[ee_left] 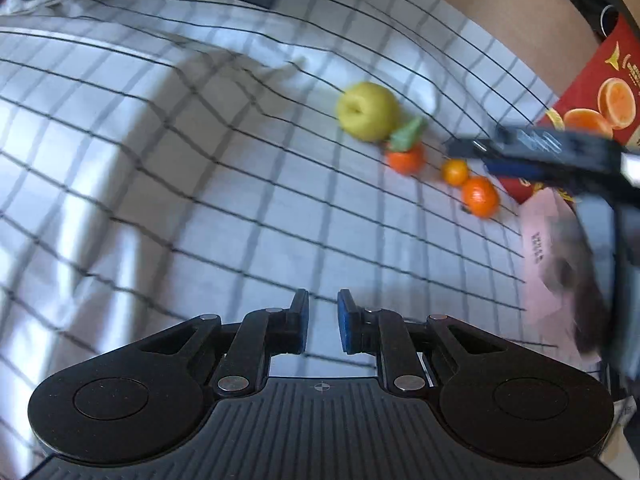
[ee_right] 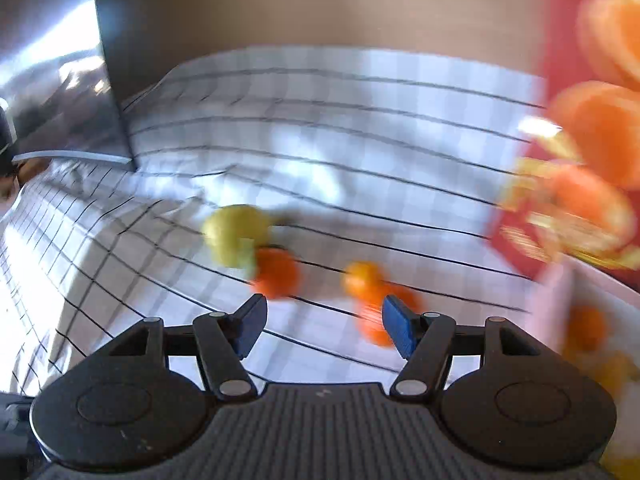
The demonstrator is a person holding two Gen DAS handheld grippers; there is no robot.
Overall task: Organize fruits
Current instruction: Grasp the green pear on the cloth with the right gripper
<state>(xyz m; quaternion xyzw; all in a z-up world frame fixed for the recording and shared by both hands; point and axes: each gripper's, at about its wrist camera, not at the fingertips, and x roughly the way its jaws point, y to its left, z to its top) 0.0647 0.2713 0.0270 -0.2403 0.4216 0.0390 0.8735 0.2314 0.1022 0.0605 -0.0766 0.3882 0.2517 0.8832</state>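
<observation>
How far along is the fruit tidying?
Some orange fruit already lies in a white container at the right. Nothing is in hand: both tools, left and right, are empty. The yellow-green fruit and three oranges remain on the checked cloth.

- right wrist view is badly smeared, the fruit box [ee_right: 592, 128] is cut off at the edge
- one orange [ee_right: 376, 320] sits partly behind the right gripper [ee_right: 324, 324]

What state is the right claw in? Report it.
Open. In the right wrist view the right claw shows a wide gap with nothing between its blue pads, only checked cloth behind.
</observation>
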